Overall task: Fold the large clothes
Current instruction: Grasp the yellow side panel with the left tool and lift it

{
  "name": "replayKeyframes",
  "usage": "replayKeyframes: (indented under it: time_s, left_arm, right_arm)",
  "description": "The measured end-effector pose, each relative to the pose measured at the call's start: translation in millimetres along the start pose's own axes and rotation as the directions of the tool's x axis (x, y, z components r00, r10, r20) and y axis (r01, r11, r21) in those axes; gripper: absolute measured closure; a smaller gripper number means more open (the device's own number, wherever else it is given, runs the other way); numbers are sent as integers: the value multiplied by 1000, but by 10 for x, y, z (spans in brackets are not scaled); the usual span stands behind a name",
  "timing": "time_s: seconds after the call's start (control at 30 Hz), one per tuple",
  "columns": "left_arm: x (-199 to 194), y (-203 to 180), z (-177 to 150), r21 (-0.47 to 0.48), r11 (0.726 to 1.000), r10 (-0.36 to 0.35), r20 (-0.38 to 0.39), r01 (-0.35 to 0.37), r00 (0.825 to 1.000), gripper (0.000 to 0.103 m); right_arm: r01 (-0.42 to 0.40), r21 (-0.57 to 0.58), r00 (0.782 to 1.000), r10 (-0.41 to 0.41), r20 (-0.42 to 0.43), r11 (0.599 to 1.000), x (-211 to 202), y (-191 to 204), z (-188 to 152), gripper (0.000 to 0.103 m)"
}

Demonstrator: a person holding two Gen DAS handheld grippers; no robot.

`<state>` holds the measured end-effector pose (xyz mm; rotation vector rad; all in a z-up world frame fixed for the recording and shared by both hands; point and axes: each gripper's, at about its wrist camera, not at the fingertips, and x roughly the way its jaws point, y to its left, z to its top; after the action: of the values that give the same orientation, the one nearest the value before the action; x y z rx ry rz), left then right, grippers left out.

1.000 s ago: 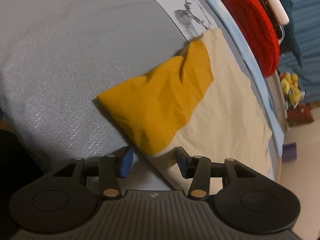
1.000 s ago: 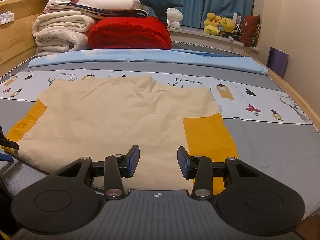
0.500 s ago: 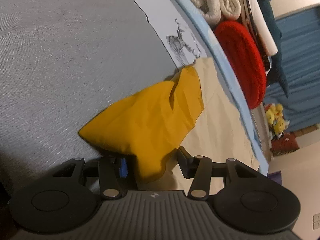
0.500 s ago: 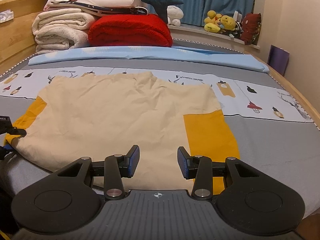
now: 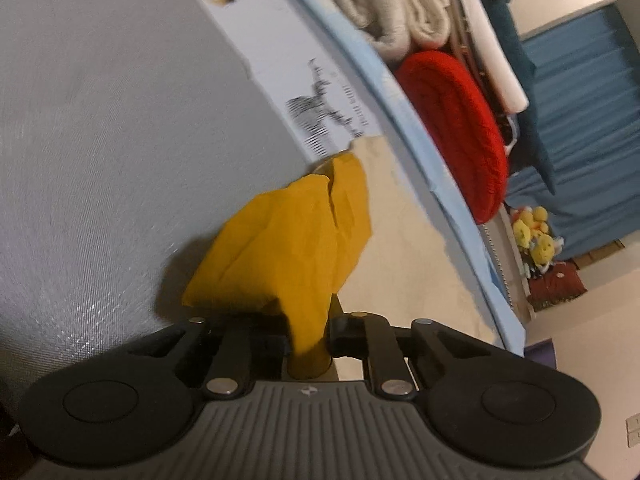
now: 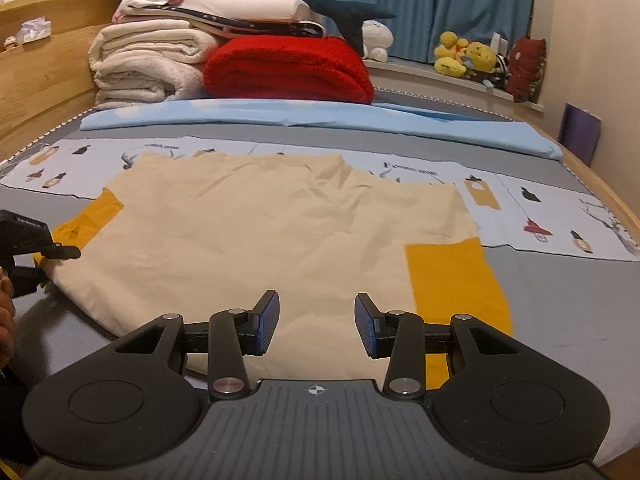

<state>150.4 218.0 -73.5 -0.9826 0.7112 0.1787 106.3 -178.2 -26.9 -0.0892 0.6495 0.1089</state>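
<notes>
A large cream shirt [image 6: 280, 232] with yellow sleeves lies flat on the grey bed cover [image 6: 560, 304]. My left gripper [image 5: 308, 340] has the left yellow sleeve [image 5: 296, 248] bunched between its jaws. They are closing, and the pads press the cloth, which rises off the cover. In the right wrist view this gripper [image 6: 52, 266] sits at the shirt's left edge. My right gripper [image 6: 316, 320] hangs open over the shirt's near hem with nothing between its fingers. The right yellow sleeve [image 6: 452, 280] lies flat just to its right.
Folded white blankets [image 6: 148, 68], a red blanket [image 6: 288, 68] and a dark plush shark are stacked at the far end, behind a light blue sheet [image 6: 320, 120]. A wooden bed frame [image 6: 44, 92] runs along the left. Plush toys [image 6: 468, 56] sit on the sill.
The left gripper's jaws have come together on the yellow sleeve and lifted it, so the cloth now bunches upward. The right gripper has stayed where it was, still open.
</notes>
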Motion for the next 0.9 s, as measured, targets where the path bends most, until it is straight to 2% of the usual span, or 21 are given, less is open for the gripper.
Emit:
replayKeyframes:
  time_s: [0.17,0.23,0.3,0.37,0.43,0.47,0.53,0.63,0.7,0.77,0.8,0.87,0.9]
  left_arm:
    - [-384,-332,279,158,987,24,-29,-20,999,89]
    - [-586,-451,405,275,961,39,-15,-33,999,89]
    - [-808,-502,502,385,922,36,18,-40,999,90]
    - [-967,-485,553,454,890,25,44,-42,999,90]
    - [-1057,-424,540,506,862,3,62,-34,998,90]
    - [-1064,-386,520,515,856,5,64,-37,998,90]
    - [-1041,-326,479,490,870,23,52,-45,998,90]
    - [-1034,-332,456,471,881,10,71,-43,997,90]
    - [-1037,-409,424,504,863,-2,83,-40,997,90]
    - [-1006,-497,362,551,834,-18,61,-18,998,90]
    - [-999,-537,311,576,817,-23,53,-12,998,91]
    - [-996,-631,227,642,766,-24,69,-26,997,91]
    - [-990,-657,200,663,748,-29,72,-26,997,91]
  right_arm:
    - [-44,9,999,44,20,999,65,241,119,60]
    - [-72,5,997,71,35,997,64,349,177,60]
    - [-104,3,993,104,53,995,57,463,238,60]
    - [-145,-3,987,144,64,989,58,581,284,60]
    - [-188,-13,980,188,65,982,73,693,318,60]
    - [-219,-19,974,219,61,976,91,759,341,60]
    - [-277,-29,960,278,42,960,143,877,365,60]
    - [-343,-26,939,342,-36,939,325,1065,367,60]
    - [-361,-28,927,356,-117,932,513,1201,342,61]
    - [-334,-58,911,306,-276,941,837,1371,236,61]
    - [-296,-88,904,249,-347,951,1012,1435,144,61]
    - [-283,-94,895,227,-384,955,1183,1502,75,59]
    - [-276,-112,902,218,-373,955,1211,1550,95,59]
